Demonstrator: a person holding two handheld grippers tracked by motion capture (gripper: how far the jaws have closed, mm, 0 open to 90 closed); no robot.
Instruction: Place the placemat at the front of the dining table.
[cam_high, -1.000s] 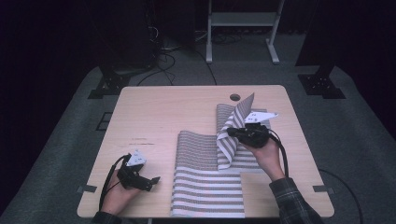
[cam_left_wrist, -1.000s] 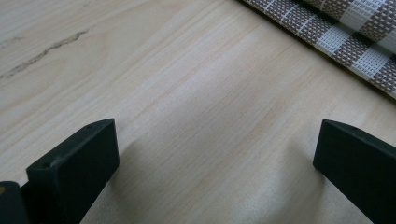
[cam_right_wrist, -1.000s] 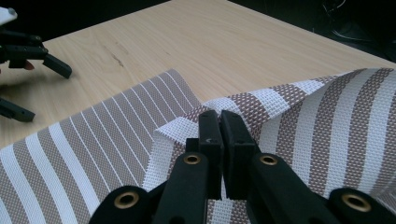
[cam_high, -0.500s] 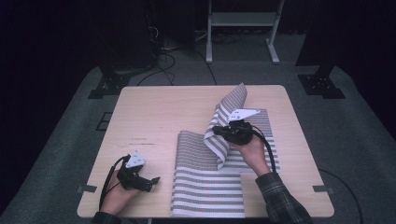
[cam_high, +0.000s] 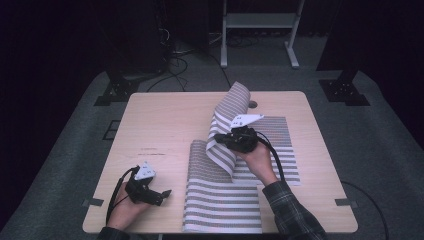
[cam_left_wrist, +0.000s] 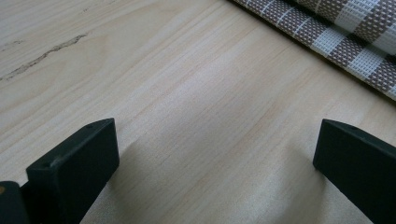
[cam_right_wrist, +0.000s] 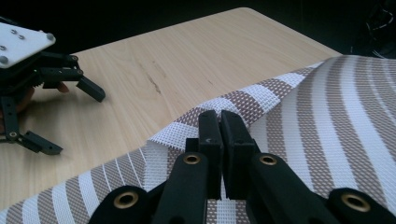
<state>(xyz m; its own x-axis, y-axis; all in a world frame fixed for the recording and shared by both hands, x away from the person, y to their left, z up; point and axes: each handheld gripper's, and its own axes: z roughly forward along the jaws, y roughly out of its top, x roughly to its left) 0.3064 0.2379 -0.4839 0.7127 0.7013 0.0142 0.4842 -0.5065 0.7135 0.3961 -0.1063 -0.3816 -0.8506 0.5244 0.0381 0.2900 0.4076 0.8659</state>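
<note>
A brown-and-white striped woven mat (cam_high: 220, 200) is lying across the desk (cam_high: 160, 120), reaching its near edge, with one part lifted and curling over toward the far edge. A small round hole (cam_high: 252, 104) is sitting in the desk near the far edge, just beside the raised fold. The right gripper (cam_high: 220, 138) is pinching the mat's raised edge, its jaws closed tight on the weave in the right gripper view, the hand (cam_high: 257, 159) reaching in over the mat. The left gripper (cam_high: 165, 196) is resting near the near-left corner, beside the mat but apart from it; the left gripper view is showing its jaws spread wide over bare wood.
</note>
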